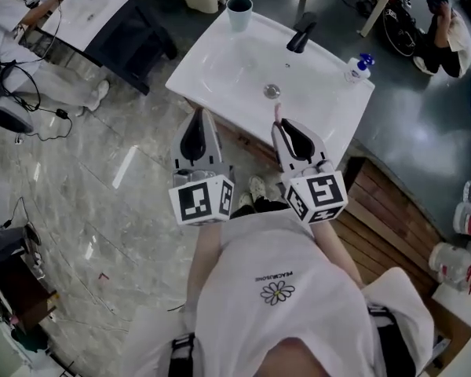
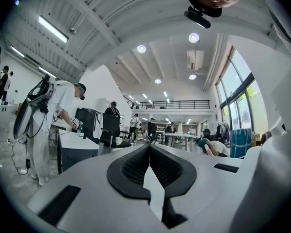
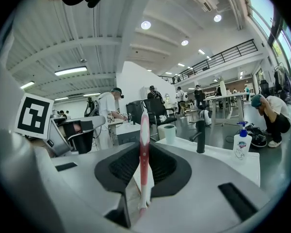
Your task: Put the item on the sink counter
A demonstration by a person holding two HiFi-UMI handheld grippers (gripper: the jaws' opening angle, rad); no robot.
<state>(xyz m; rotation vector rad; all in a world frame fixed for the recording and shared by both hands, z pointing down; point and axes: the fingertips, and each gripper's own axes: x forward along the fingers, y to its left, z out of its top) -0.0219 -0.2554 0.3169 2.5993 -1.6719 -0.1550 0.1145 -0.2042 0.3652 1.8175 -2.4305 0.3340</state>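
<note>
Wearing a white shirt with a daisy print (image 1: pixel 277 291), the person stood over a pair of pale shoes (image 1: pixel 257 187) and held both tools out in front, each with its marker cube (image 1: pixel 202 199) nearest the body. The left hand-held gripper (image 1: pixel 197 116) (image 2: pixel 149 147) had its black pads pressed together with nothing between them, and it hung over the grey marbled floor (image 1: pixel 102 179) just beside the near left corner of the white sink bench (image 1: pixel 190 69). The right hand-held gripper (image 1: pixel 282 126) (image 3: pixel 143 144) was clamped on a pink toothbrush (image 1: pixel 277 111) (image 3: pixel 144 149), which stood along the jaws and stuck out past their tips. In the head view, the toothbrush end showed against the near edge of the bench, short of the round drain (image 1: pixel 272 90); it rested on nothing but the pads. A wooden slatted platform (image 1: pixel 392 203) lay to the right of the bench. Farther back on the bench stood a black faucet (image 1: pixel 301 34) (image 3: pixel 200 136), a pale cup (image 1: pixel 239 12) (image 3: pixel 170 133) at the far left corner, and a soap pump bottle (image 1: pixel 358 67) (image 3: pixel 241 142) at the right end. Beyond, another person (image 1: pixel 4 22) worked at a second white bench (image 1: pixel 94 10), and someone crouched (image 1: pixel 443 26) (image 3: pixel 269 113) on the floor at the far right.
</note>
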